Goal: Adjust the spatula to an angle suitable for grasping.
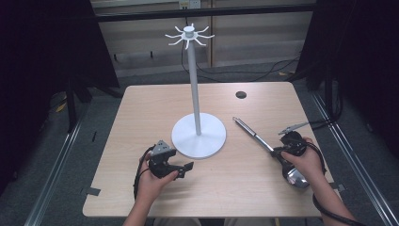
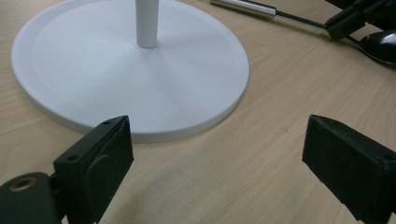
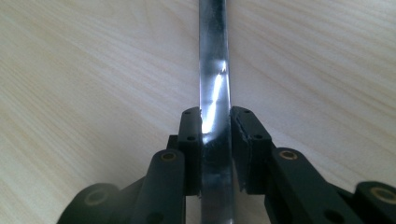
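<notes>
Ladle (image 1: 263, 139), shiny steel, long slim handle

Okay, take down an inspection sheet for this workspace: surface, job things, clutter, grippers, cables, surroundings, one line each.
Surface: light wooden table, with a dark round hole near the far edge.
Job's things: metal ladle lying flat, handle toward the far side, bowl near the person's hand; white hook stand upright mid-table, hooks bare.
Clutter: nothing seen.
Grippers: right gripper clamped on the ladle's shaft; left gripper resting near the stand's base, jaws wide apart with nothing between them.
Cables: black cable trailing from the right gripper; more black cables on the floor beyond the table.
Surroundings: grey floor, metal rails at both sides, dark curtains.
</notes>
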`<control>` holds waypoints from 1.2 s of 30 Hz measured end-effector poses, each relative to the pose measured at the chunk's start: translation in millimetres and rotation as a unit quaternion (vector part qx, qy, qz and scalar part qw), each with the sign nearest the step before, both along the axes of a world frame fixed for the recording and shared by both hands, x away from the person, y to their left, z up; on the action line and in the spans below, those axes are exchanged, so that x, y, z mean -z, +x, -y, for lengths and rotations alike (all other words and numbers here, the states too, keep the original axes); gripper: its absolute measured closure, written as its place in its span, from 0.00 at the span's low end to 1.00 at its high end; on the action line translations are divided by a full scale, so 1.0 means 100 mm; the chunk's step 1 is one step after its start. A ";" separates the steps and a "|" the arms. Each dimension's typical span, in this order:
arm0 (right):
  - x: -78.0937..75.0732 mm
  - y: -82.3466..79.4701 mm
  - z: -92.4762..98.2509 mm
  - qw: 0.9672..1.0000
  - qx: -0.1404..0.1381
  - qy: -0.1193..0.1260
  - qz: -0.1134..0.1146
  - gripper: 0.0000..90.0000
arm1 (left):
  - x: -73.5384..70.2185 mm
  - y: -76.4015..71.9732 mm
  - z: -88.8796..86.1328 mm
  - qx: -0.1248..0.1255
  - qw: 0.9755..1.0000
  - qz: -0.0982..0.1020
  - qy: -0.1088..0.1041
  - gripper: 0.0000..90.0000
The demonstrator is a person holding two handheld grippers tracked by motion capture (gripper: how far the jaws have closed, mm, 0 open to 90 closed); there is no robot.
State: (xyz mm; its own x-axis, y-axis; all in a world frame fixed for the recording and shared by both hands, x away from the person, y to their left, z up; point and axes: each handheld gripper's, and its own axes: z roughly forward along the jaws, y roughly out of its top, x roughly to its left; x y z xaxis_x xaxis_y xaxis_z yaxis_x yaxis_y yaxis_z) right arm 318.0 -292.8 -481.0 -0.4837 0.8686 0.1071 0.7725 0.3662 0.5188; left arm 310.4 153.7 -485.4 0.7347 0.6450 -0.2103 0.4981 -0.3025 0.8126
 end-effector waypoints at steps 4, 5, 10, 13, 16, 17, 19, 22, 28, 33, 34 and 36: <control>0.01 -0.04 -0.08 1.000 0.000 0.014 -0.005 0.83 | -0.02 0.00 -0.01 0.000 1.000 0.003 -0.001 0.10; 0.02 -0.05 -0.10 1.000 -0.004 0.018 0.000 0.83 | -0.03 0.00 -0.01 -0.002 1.000 0.004 -0.004 0.10; 0.01 -0.09 -0.16 1.000 -0.001 0.019 -0.005 0.83 | -0.03 -0.01 -0.02 -0.004 1.000 0.005 -0.004 0.09; 0.01 -0.11 -0.20 1.000 0.001 0.020 -0.008 0.83 | -0.03 -0.01 -0.02 -0.002 1.000 0.004 -0.005 0.09; 0.00 -0.13 -0.23 1.000 -0.005 0.020 -0.009 0.83 | -0.03 -0.01 -0.02 -0.004 1.000 0.006 -0.003 0.09; 0.00 -0.13 -0.23 1.000 -0.005 0.020 -0.009 0.83 | -0.03 -0.01 -0.02 -0.004 1.000 0.006 -0.003 0.09; 0.00 -0.14 -0.26 1.000 -0.004 0.020 -0.014 0.83 | -0.04 -0.01 -0.02 -0.003 1.000 0.006 -0.002 0.09; 0.00 -0.14 -0.29 1.000 -0.009 0.015 -0.009 0.83 | -0.03 0.00 -0.02 -0.001 1.000 0.005 -0.003 0.09; -0.03 -0.13 -0.32 1.000 -0.018 -0.006 -0.010 0.76 | -0.02 -0.01 -0.02 -0.004 1.000 0.003 -0.005 0.09; -0.07 -0.11 -0.35 0.999 -0.019 -0.017 -0.021 0.73 | -0.01 0.00 -0.03 -0.003 1.000 0.001 -0.005 0.09; -0.08 -0.09 -0.37 0.999 -0.024 -0.023 -0.023 0.72 | -0.01 0.00 -0.03 -0.003 1.000 0.001 -0.005 0.09; -0.09 -0.07 -0.39 0.998 -0.030 -0.039 -0.029 0.71 | -0.02 0.00 -0.03 -0.003 1.000 0.001 -0.006 0.09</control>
